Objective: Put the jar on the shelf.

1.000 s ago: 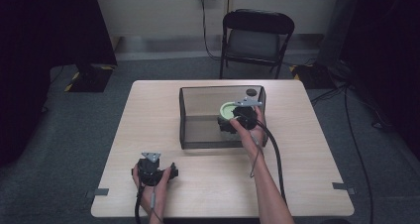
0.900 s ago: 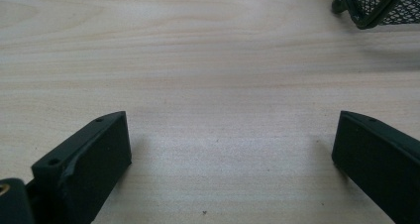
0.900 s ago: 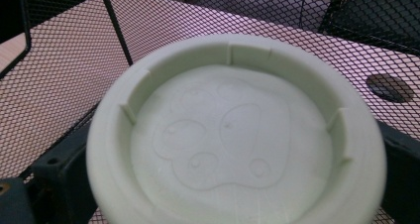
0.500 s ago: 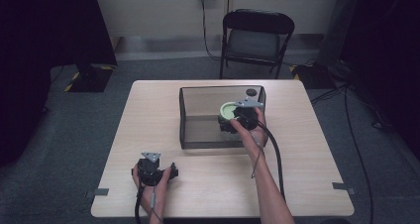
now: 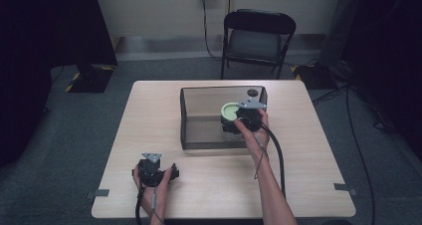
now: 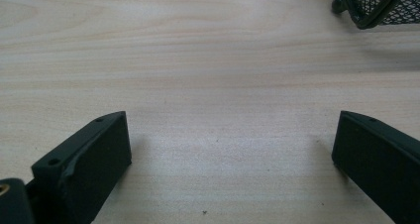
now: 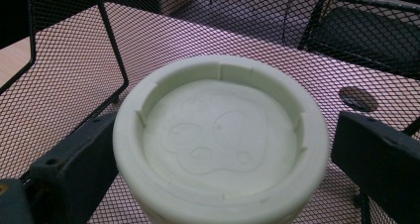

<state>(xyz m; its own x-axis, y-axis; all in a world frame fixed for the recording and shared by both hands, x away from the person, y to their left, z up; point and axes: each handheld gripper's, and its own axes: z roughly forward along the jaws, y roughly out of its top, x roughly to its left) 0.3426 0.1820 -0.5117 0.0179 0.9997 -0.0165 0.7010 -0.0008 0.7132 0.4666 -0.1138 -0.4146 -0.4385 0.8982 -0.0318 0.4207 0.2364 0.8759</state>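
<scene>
Tongs of the left gripper [image 5: 155, 171] rest near the tabletop's [image 5: 308, 185] near edge, jaws wide apart over bare wood. Farther in, the right gripper [image 5: 238, 121] reaches into the mesh basket [image 5: 199, 93], jaws apart either side of the pale green lidded container [image 7: 220, 142], not visibly clamping it.

No visible change across frames. Right gripper [image 5: 238, 121] stays inside mesh basket [image 5: 189, 116] at pale green lid [image 5: 231, 109], same spot, same tilt. Left gripper [image 5: 161, 172] remains parked on table [image 5: 308, 150] near front edge, jaws apart. Forearms, cables hold same lines.
</scene>
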